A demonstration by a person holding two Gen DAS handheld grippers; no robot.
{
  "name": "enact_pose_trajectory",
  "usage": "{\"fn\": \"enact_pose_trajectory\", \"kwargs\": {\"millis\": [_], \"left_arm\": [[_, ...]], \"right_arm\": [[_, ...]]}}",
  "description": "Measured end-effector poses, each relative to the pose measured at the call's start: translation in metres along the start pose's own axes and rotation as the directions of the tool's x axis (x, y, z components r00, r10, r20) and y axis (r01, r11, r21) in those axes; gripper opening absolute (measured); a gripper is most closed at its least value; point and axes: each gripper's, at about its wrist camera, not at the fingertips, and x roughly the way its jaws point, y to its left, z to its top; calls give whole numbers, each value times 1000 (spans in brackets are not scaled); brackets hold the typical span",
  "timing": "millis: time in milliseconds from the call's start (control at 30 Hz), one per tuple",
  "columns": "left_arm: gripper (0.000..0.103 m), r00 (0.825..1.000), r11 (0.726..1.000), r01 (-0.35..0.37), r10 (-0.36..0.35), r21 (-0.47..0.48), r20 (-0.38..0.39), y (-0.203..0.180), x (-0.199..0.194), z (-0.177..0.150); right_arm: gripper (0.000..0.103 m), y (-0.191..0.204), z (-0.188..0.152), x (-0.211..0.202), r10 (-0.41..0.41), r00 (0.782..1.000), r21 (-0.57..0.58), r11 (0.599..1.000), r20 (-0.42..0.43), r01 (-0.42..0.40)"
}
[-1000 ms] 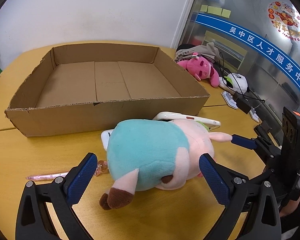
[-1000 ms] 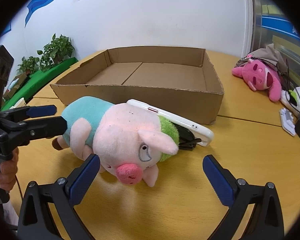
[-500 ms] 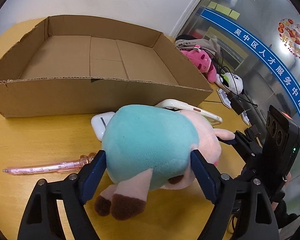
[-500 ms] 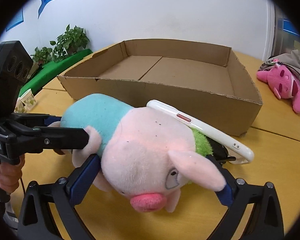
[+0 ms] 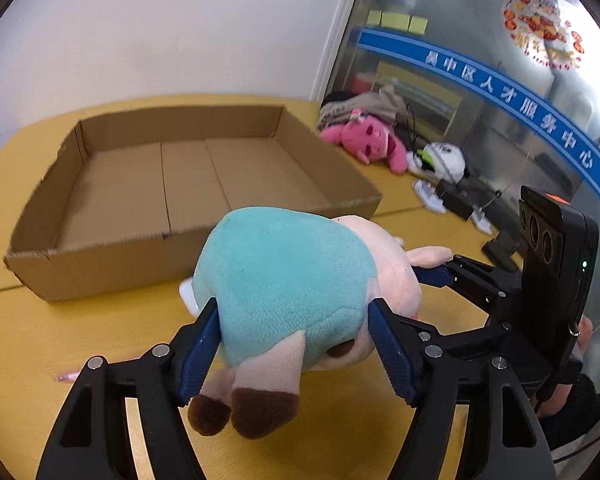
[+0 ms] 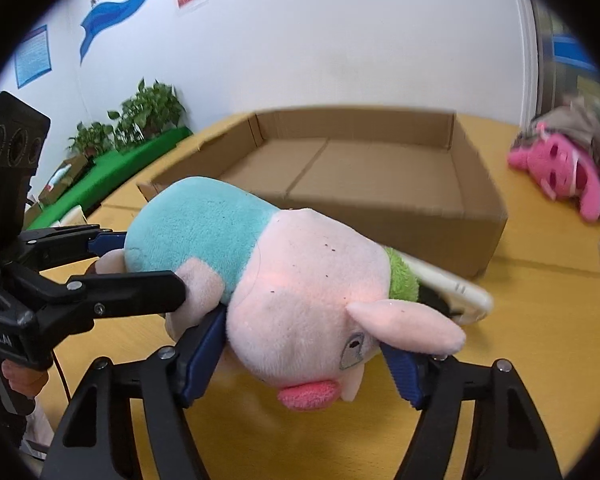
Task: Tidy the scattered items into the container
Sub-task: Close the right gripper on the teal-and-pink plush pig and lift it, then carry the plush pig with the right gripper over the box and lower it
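A plush pig point(image 5: 296, 276) with a teal body and pink head hangs above the yellow table, just in front of the open cardboard box point(image 5: 172, 184). My left gripper point(image 5: 296, 344) is shut on its teal rear end. My right gripper point(image 6: 304, 344) is shut on its pink head point(image 6: 312, 312). The box also shows in the right wrist view point(image 6: 380, 172) and nothing lies in it. A white phone point(image 6: 460, 292) and a black item lie on the table behind the pig's head. A pink pen point(image 5: 70, 377) lies at the left.
A pink plush point(image 5: 364, 144) and a white plush point(image 5: 444, 160) lie with cables at the table's far right. Green plants point(image 6: 140, 116) stand beyond the table's left side. A small white case point(image 5: 188, 294) peeks out beside the pig.
Both grippers closed on the plush pig and lifted it off the table, toward the box. The phone that leaned on the pig stays on the table.
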Motion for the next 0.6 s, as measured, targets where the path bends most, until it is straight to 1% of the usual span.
{"fn": "enact_pose_trajectory", "kwargs": {"millis": [133, 233, 333, 533, 600], "left_arm": [[76, 995, 1000, 19, -19, 4, 97, 2, -24, 22], [76, 989, 1000, 8, -10, 14, 150, 4, -39, 42], [76, 982, 1000, -9, 5, 23, 187, 9, -52, 64], [76, 960, 997, -40, 21, 62, 279, 23, -94, 121], [76, 952, 996, -49, 25, 69, 306, 31, -107, 146]], "right_arm": [[71, 11, 30, -22, -27, 996, -54, 998, 85, 32], [71, 16, 57, -30, -34, 991, -92, 995, 132, 46], [71, 21, 82, -34, -29, 987, -114, 992, 160, 47], [71, 35, 145, -46, -7, 969, -171, 984, 248, 51], [70, 41, 170, -49, -5, 962, -189, 980, 274, 59]]}}
